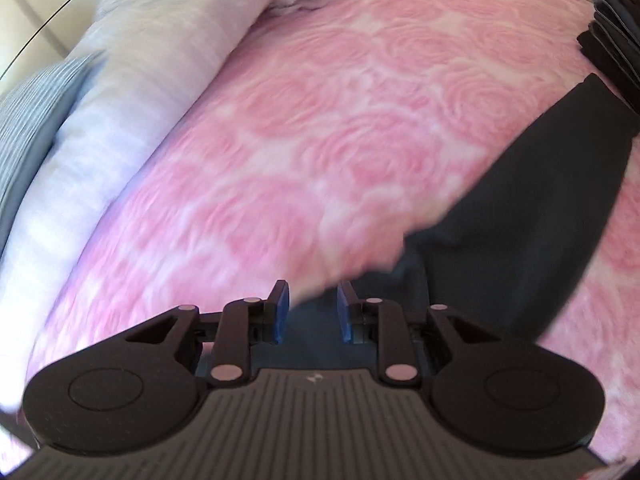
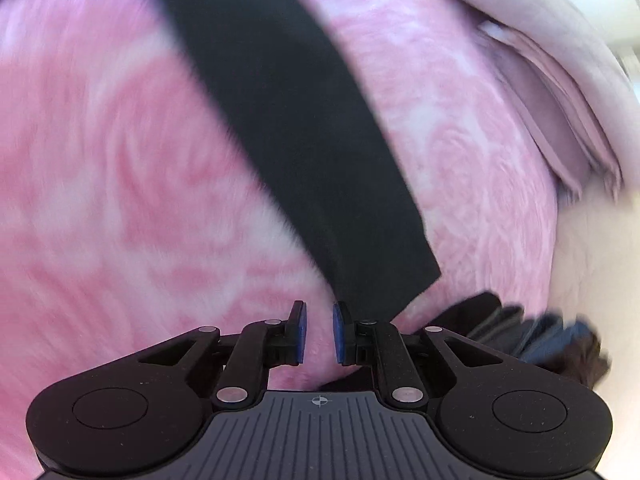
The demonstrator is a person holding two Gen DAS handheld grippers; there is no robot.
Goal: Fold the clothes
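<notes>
A dark, near-black garment (image 1: pixel 520 208) lies flat on a pink rose-patterned bedspread (image 1: pixel 320 120). In the left wrist view it runs from the lower middle up to the right. My left gripper (image 1: pixel 312 312) is open and empty, its blue pads just above the garment's near edge. In the right wrist view the garment (image 2: pixel 288 120) is a long dark strip running from the top down to the gripper. My right gripper (image 2: pixel 319 332) is open and empty, with the strip's lower corner just right of its right finger. Both views are motion-blurred.
A stack of folded dark clothes (image 1: pixel 612 32) sits at the far right of the left view and shows at the lower right of the right view (image 2: pixel 532 332). A white pillow (image 1: pixel 132 92) and a pale pink blanket (image 2: pixel 560 80) border the bedspread (image 2: pixel 100 160).
</notes>
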